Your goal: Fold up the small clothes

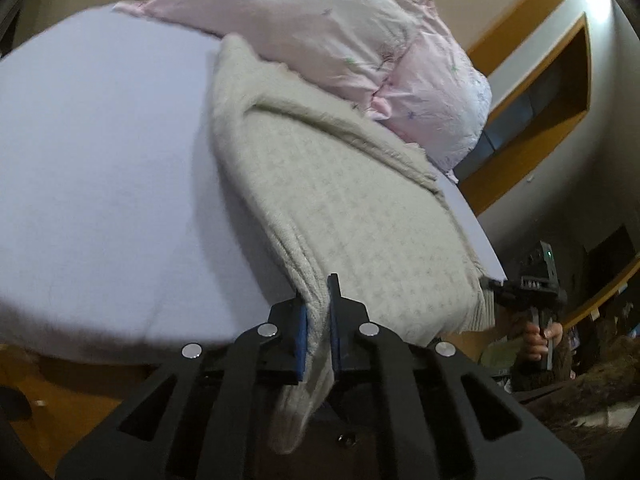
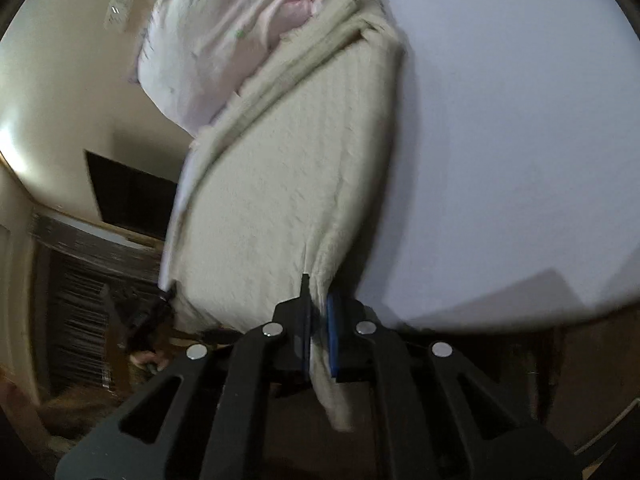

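Two grippers, left gripper [image 1: 318,320] and right gripper [image 2: 318,328], are each pinching a near corner of the cream knit garment [image 1: 340,208], apparently lifting that edge off the white bed [image 1: 100,152] for folding.

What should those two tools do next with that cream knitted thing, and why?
Probably carry the held edge forward toward the pink pillow, to fold it. The left tool and right tool each pinch a near corner of the cream knitted garment, and the rest lies flat on the white bed.

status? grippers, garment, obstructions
Left gripper and right gripper both shut on sweater corners. Sweater spread on bed. Pillow touching its far edge.
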`<state>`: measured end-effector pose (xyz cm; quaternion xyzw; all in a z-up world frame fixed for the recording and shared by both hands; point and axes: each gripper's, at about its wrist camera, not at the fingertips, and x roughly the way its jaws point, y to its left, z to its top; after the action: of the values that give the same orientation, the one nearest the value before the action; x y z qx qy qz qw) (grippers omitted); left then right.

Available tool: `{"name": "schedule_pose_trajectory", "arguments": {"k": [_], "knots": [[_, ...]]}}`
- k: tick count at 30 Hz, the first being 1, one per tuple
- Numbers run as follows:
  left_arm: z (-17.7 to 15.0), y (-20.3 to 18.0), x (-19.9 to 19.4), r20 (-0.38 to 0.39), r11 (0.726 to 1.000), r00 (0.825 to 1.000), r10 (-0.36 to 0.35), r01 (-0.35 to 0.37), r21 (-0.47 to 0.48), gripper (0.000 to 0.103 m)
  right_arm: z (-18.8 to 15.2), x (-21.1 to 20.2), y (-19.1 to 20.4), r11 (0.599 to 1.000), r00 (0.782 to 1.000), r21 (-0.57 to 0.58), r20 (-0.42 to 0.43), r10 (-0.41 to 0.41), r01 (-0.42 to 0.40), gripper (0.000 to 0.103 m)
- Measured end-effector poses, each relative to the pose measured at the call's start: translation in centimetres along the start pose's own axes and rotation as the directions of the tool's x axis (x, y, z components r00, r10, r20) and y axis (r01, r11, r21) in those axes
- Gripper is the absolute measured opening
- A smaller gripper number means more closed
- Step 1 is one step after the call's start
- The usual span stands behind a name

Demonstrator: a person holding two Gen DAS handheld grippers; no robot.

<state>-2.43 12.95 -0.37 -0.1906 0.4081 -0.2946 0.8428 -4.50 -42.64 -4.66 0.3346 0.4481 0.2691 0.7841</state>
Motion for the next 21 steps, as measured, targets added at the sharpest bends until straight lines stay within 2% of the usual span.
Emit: {"name": "schedule_pose_trajectory", "arguments": {"k": [2, 5, 8, 10, 11, 12, 13, 15, 16, 17, 18, 19, 20, 21], "knots": [[2.3, -0.6, -0.6, 0.036, 0.999, 0.999, -0.023, 0.022, 0.024, 0.008, 1.7, -1.5, 0.8, 0.996, 0.992, -0.009, 0.087, 0.092, -0.092, 0.006], [7.3, -0.2, -1.3, 0.127, 0.998, 0.990, -0.058, 0.056, 0.016, 0.008, 6.6, -2.7, 1.8, 0.975, 0.954, -0.009, 0.206, 0.217, -0.220, 0.006], [13.4, 1.8, 0.4, 0.212, 0.997, 0.977, -0.030, 0.043, -0.056, 0.008, 12.4, -1.8, 1.3, 0.957, 0.918, 0.039, 0.297, 0.265, -0.289, 0.006], [17.4, 4.4, 3.0, 0.242, 0.985, 0.970, 0.014, 0.028, -0.169, 0.008, 16.8, 0.7, -0.5, 0.939, 0.903, 0.145, 0.353, 0.246, -0.313, 0.006], [19.0, 5.7, 4.7, 0.245, 0.975, 0.968, 0.053, 0.002, -0.221, 0.008, 18.7, 2.2, -1.7, 0.932, 0.907, 0.211, 0.369, 0.204, -0.296, 0.006], [20.5, 7.2, 6.6, 0.237, 0.962, 0.966, 0.100, -0.033, -0.272, 0.008, 20.5, 4.2, -3.7, 0.914, 0.918, 0.312, 0.374, 0.132, -0.258, 0.006], [21.7, 8.5, 8.4, 0.213, 0.947, 0.968, 0.133, -0.061, -0.317, 0.008, 21.3, 5.6, -5.1, 0.890, 0.926, 0.383, 0.365, 0.100, -0.247, 0.007], [22.9, 11.2, 11.9, 0.135, 0.898, 0.981, 0.141, -0.069, -0.434, 0.008, 22.1, 7.7, -7.6, 0.817, 0.932, 0.511, 0.353, 0.082, -0.266, 0.014], [23.1, 12.0, 12.7, 0.120, 0.875, 0.986, 0.113, -0.041, -0.482, 0.008, 22.2, 8.1, -8.0, 0.795, 0.921, 0.523, 0.374, 0.110, -0.307, 0.015], [23.1, 12.3, 12.8, 0.132, 0.869, 0.988, 0.085, -0.008, -0.496, 0.008, 22.5, 7.9, -7.7, 0.807, 0.912, 0.495, 0.390, 0.126, -0.322, 0.026], [23.2, 12.1, 12.5, 0.153, 0.877, 0.986, 0.063, 0.018, -0.480, 0.010, 22.6, 7.6, -7.4, 0.817, 0.906, 0.471, 0.400, 0.137, -0.332, 0.044], [23.2, 11.9, 12.0, 0.166, 0.888, 0.985, 0.052, 0.031, -0.459, 0.018, 23.1, 7.3, -7.0, 0.824, 0.896, 0.444, 0.415, 0.158, -0.351, 0.052], [23.3, 11.6, 11.6, 0.176, 0.892, 0.984, 0.039, 0.045, -0.450, 0.034, 23.7, 7.4, -6.7, 0.827, 0.891, 0.430, 0.421, 0.172, -0.362, 0.066], [23.4, 11.5, 11.1, 0.190, 0.894, 0.981, 0.042, 0.048, -0.445, 0.051, 24.5, 7.4, -6.3, 0.833, 0.884, 0.413, 0.432, 0.177, -0.369, 0.069]]}}
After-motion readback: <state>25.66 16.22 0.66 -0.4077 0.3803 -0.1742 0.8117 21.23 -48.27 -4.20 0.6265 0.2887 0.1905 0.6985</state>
